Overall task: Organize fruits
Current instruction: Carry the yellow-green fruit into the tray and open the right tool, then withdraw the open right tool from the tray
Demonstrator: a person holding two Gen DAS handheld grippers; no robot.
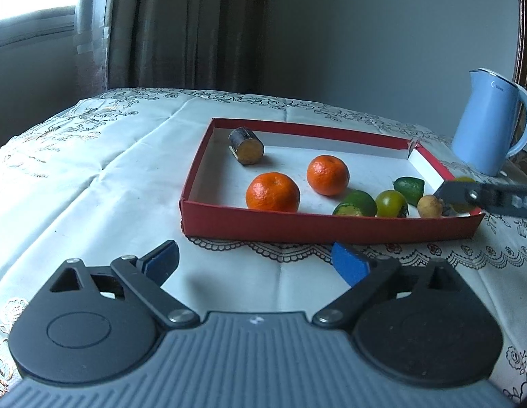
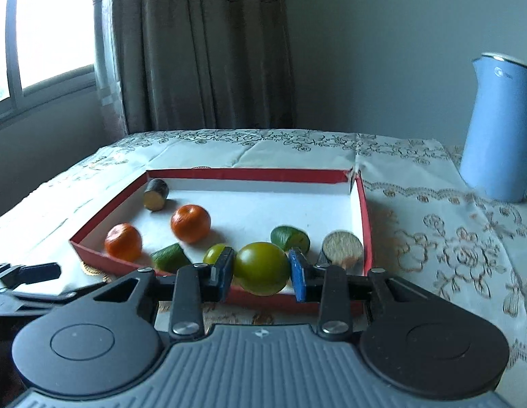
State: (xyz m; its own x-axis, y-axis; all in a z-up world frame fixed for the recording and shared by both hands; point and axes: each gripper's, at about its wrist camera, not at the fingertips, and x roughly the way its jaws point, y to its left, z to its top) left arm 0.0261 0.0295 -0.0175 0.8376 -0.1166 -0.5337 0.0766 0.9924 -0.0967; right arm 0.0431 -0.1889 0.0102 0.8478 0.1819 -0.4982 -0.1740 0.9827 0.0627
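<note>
A shallow red box (image 2: 249,174) with a white floor lies on the tablecloth. Inside it are two oranges (image 2: 191,222) (image 2: 123,246), a dark cylinder piece (image 2: 155,194), green cut pieces (image 2: 290,238), a small yellow-green fruit (image 2: 215,253) and a tan cut piece (image 2: 342,246). My right gripper (image 2: 261,273) is shut on a larger round yellow-green fruit (image 2: 261,267), held just above the box's near wall. In the left wrist view the same box (image 1: 297,229) lies ahead. My left gripper (image 1: 255,255) stands wide open over bare cloth in front of it, with nothing between its fingers.
A light blue kettle (image 1: 491,125) stands at the back right of the table, beyond the box. A lace-edged white tablecloth (image 1: 93,176) covers the table. Curtains and a window rise behind the far left edge.
</note>
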